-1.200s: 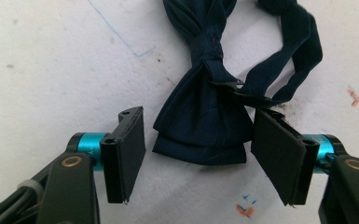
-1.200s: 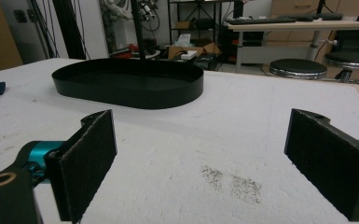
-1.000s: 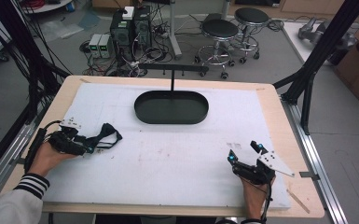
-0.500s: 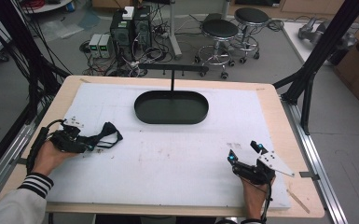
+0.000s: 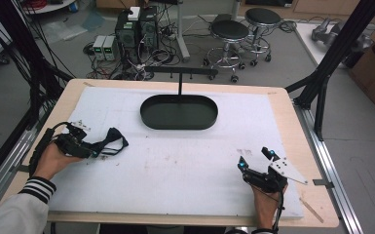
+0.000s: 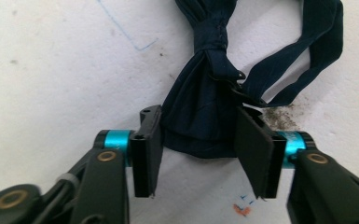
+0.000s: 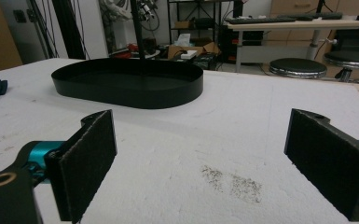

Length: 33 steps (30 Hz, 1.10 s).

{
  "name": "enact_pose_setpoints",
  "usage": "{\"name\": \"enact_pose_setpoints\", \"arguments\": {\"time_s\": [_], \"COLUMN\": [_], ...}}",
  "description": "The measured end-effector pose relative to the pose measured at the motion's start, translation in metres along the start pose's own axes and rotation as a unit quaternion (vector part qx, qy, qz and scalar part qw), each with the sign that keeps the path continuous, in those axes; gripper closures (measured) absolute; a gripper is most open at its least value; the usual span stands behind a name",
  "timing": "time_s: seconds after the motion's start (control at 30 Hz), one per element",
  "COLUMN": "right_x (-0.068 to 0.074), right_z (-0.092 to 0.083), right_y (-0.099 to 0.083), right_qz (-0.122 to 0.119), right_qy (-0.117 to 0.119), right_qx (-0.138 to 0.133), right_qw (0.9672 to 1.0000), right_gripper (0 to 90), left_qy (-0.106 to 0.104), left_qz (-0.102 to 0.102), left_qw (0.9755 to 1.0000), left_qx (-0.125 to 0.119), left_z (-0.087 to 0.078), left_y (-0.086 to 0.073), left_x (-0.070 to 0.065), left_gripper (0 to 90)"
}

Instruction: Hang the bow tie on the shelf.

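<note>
Unchanged from a second ago: left gripper jaws half-open around bow tie on white mat, not yet clamped; right gripper wide open, empty, near tray.

Navy bow tie; black oval tray; white mat.

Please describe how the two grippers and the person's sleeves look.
Both grippers are black with turquoise joints and flat black pads. The right gripper carries a grey three-cornered plate and a black cable. The left gripper has brass-coloured rivets. The left sleeve is light with a black-and-white striped cuff.
</note>
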State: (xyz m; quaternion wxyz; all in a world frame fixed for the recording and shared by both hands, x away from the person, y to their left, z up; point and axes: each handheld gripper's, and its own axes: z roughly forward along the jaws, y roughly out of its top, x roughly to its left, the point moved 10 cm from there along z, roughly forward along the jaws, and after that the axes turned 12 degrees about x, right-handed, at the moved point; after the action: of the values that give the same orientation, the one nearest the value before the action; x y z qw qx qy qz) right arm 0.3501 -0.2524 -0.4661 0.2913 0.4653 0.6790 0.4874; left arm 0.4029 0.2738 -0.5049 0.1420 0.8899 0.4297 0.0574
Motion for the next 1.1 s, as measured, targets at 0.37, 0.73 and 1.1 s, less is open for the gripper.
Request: {"name": "enact_pose_setpoints", "arguments": {"time_s": [0.37,0.73,1.1], "right_x": [0.0,0.0,-0.001], "right_z": [0.0,0.0,0.0], "right_y": [0.0,0.0,0.0], "right_qz": [0.002,0.001,0.0], "right_qy": [0.0,0.001,0.0], "right_qx": [0.001,0.0,-0.002], "right_qw": [1.0,1.0,1.0], "right_gripper": [8.1,8.1,8.1], "left_qy": [0.011,0.014,0.02], "left_qz": [0.007,0.009,0.017], "left_qw": [0.9999,0.9997,0.9965], "left_qx": [-0.001,-0.016,-0.08], "left_z": [-0.002,-0.003,-0.018], "left_y": [0.001,0.002,0.014], "left_x": [-0.002,-0.004,-0.007], "left_gripper": [80.0,83.5,83.6]}}
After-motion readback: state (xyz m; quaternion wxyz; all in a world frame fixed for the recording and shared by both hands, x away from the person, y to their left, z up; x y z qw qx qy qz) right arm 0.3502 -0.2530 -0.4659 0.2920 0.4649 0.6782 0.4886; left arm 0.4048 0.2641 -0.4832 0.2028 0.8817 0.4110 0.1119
